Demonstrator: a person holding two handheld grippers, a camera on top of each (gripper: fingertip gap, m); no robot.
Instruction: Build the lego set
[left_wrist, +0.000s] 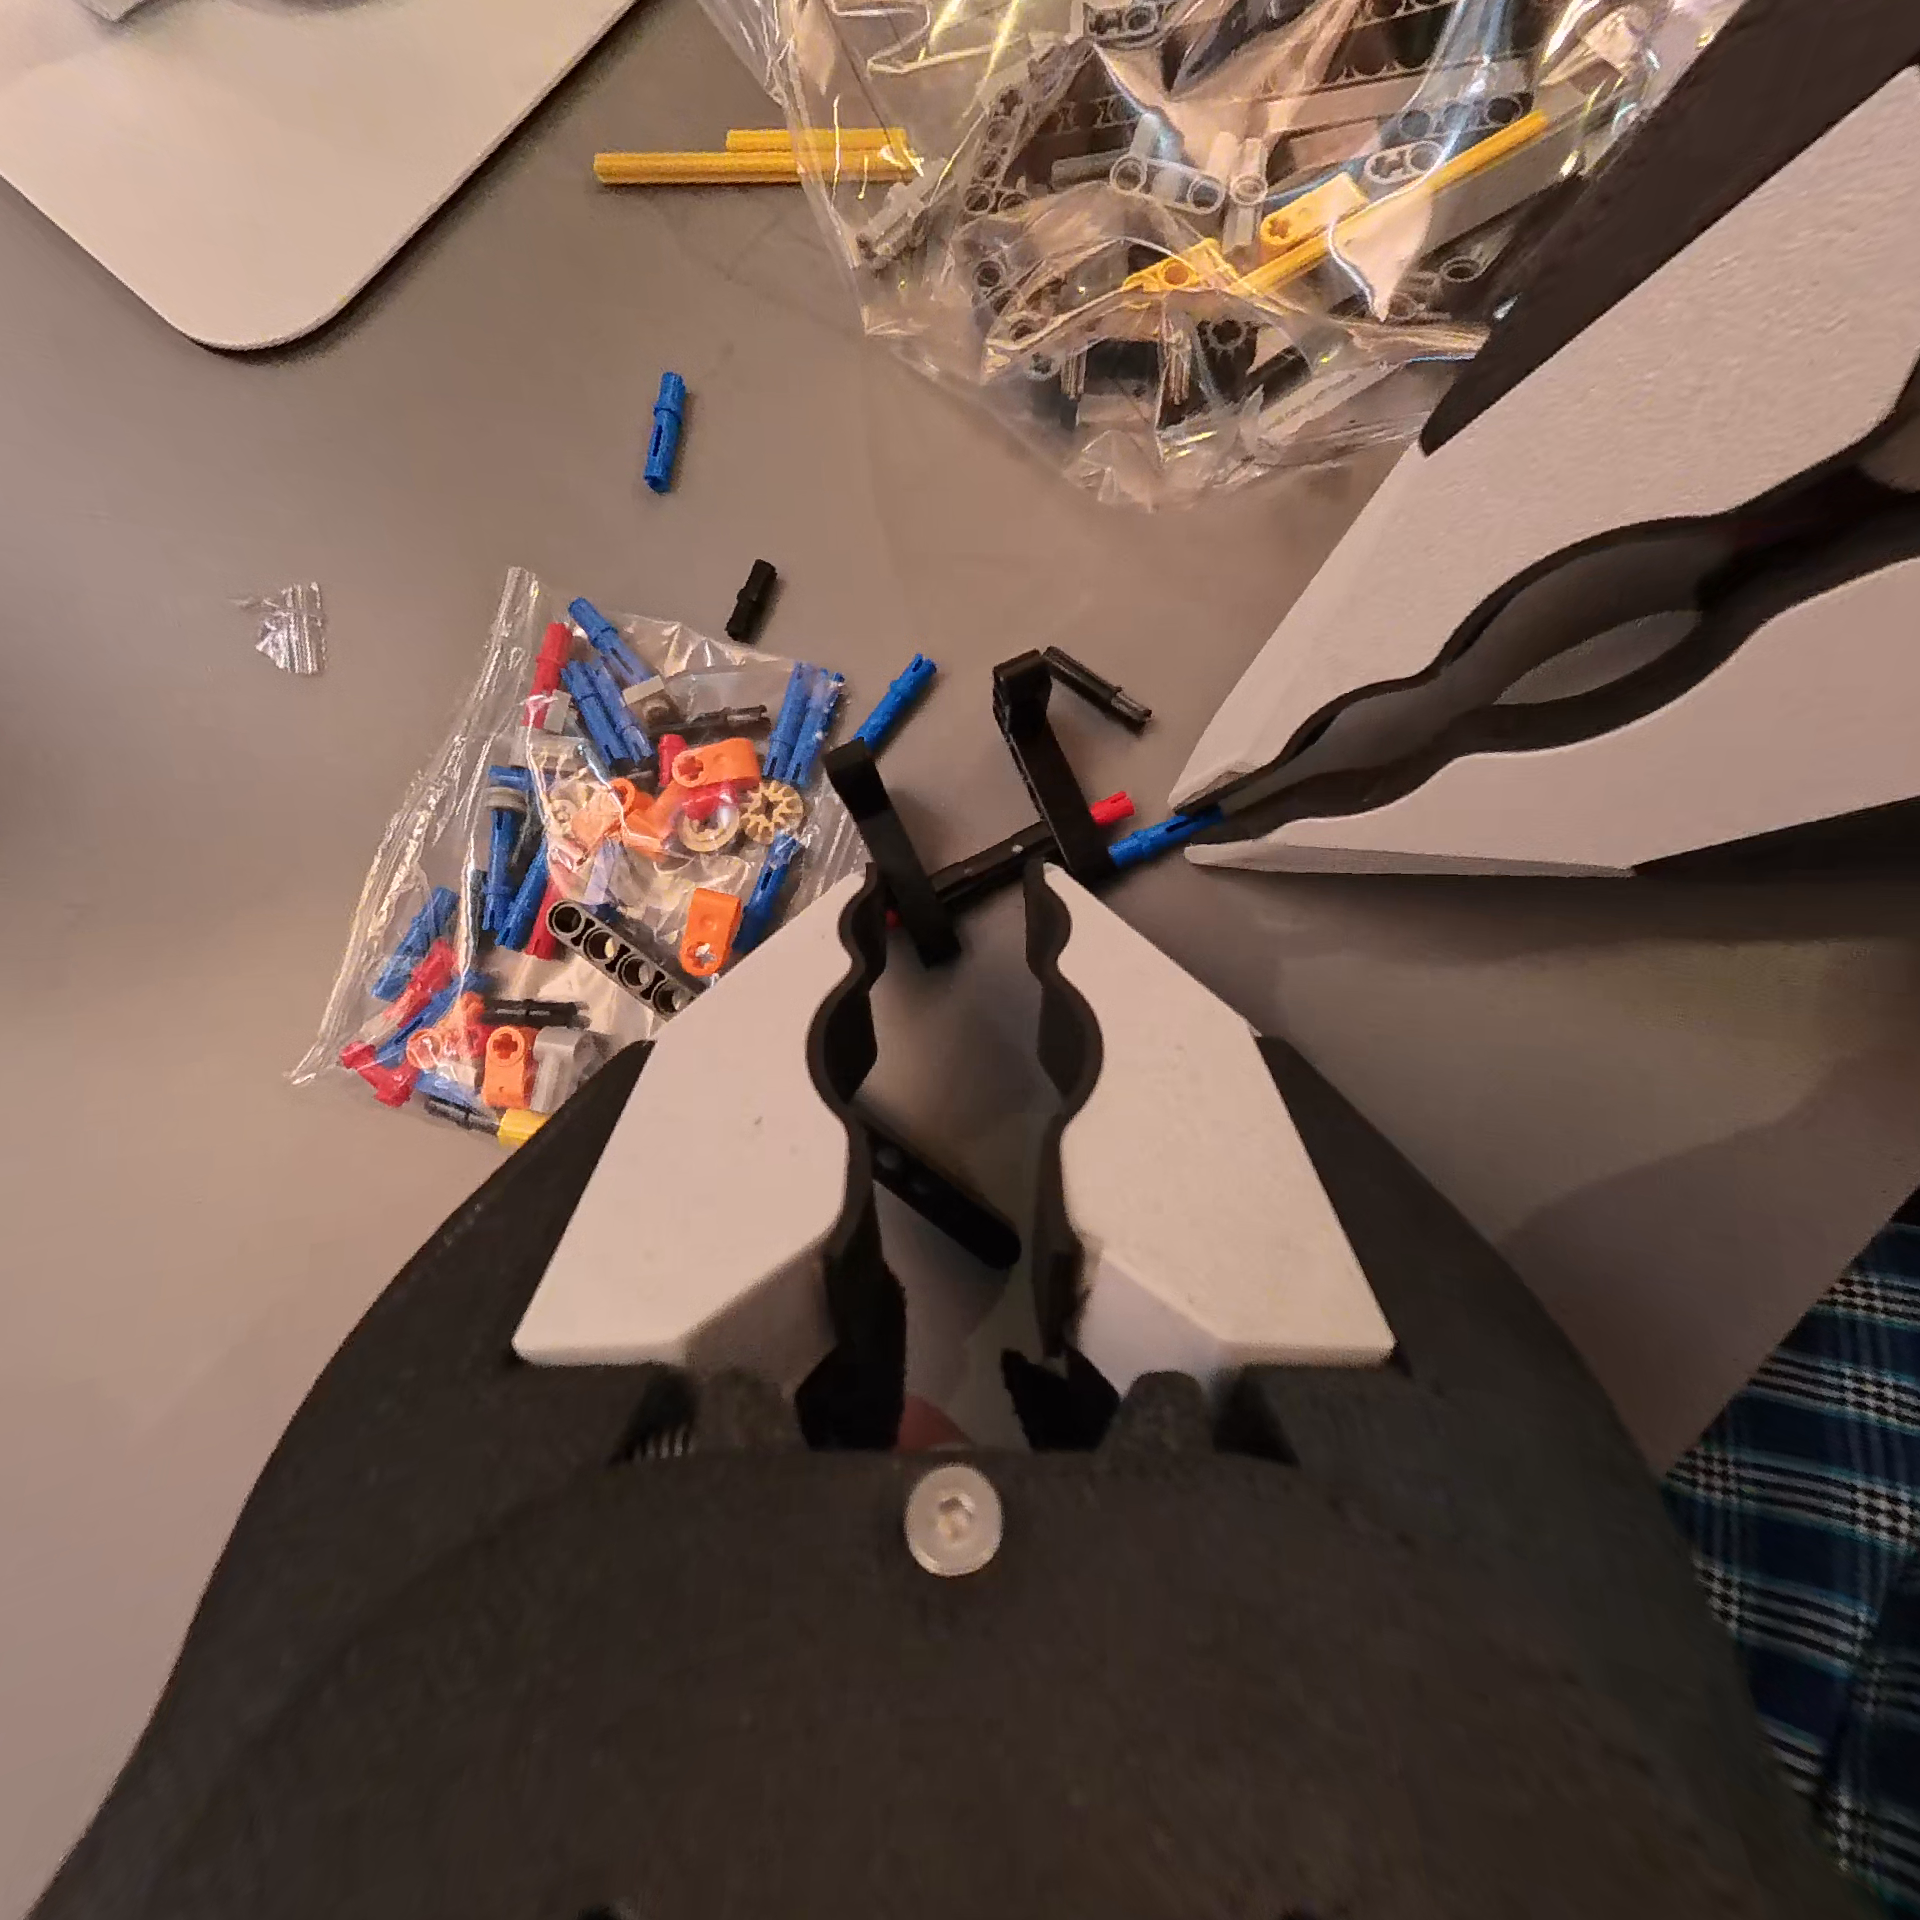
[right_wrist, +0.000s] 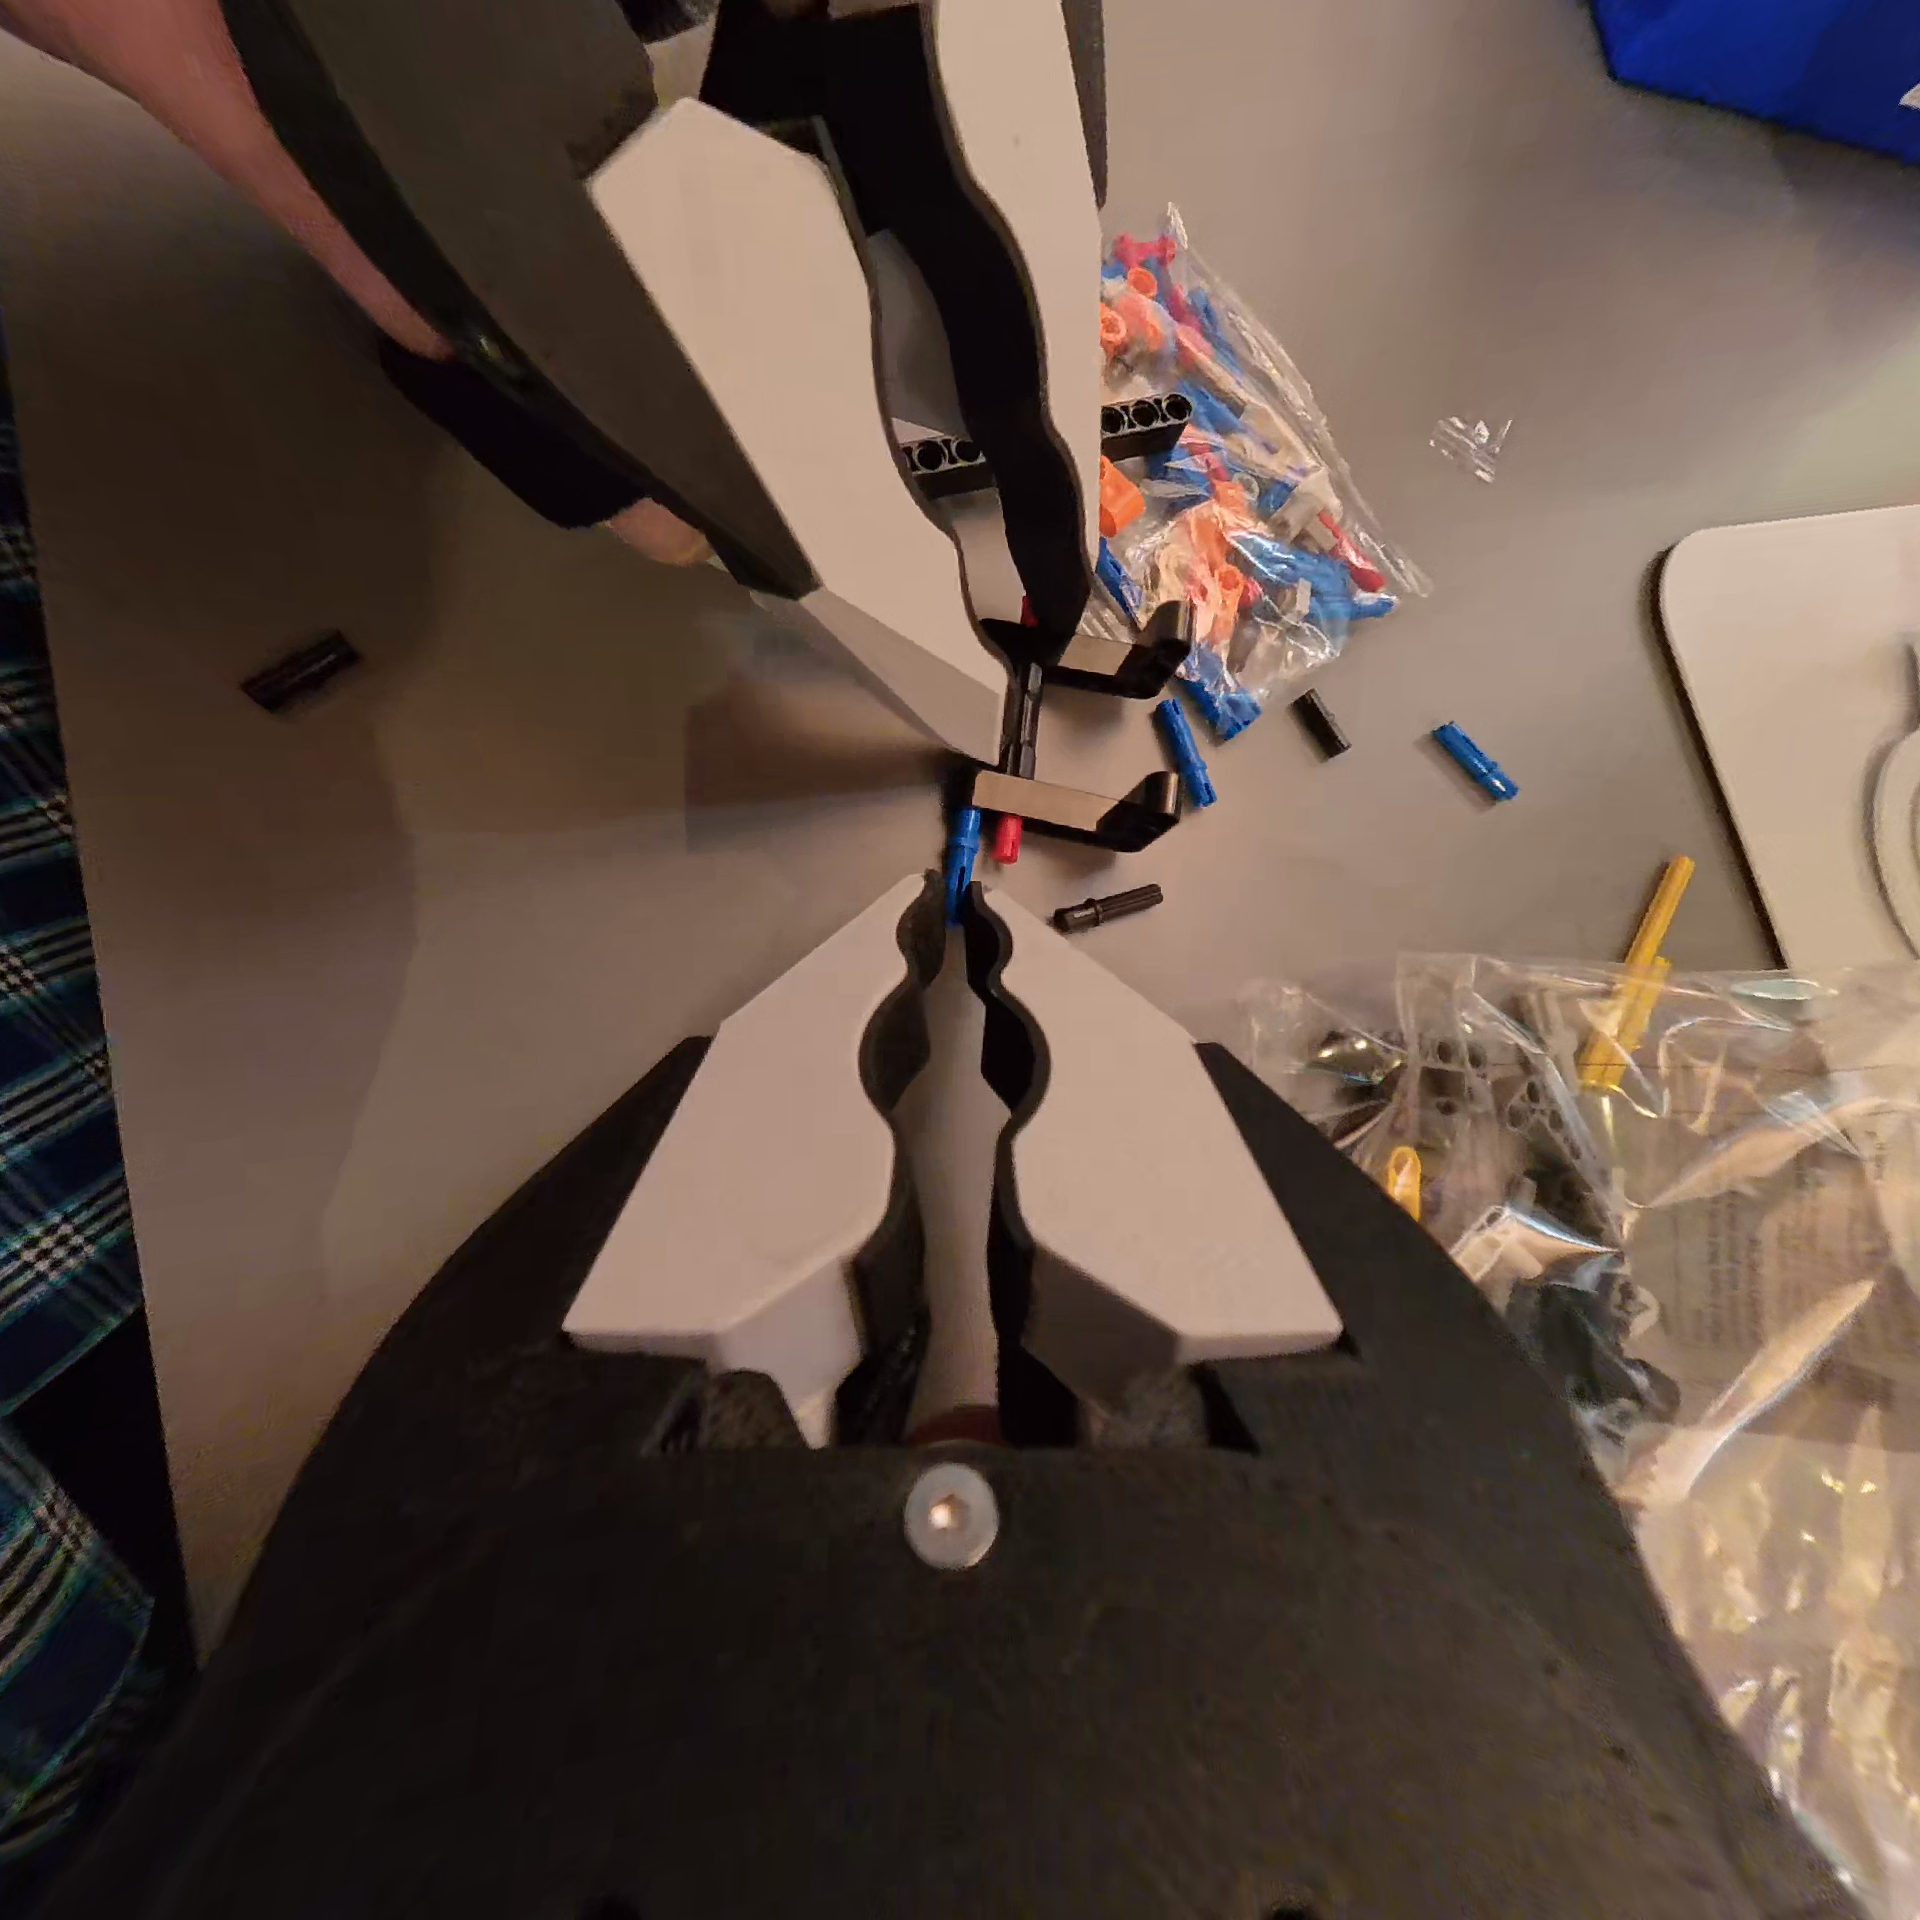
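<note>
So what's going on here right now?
Two hand-held grippers are working on one small black lego assembly above the grey table. The left gripper grips one of its black beams; the right gripper pinches a blue pin at the assembly's other end. Opened parts bags lie nearby.

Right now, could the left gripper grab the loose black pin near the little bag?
Probably not yet: the left gripper is shut on the black assembly. The black pin lies free on the table beyond it, nothing covering it.
</note>
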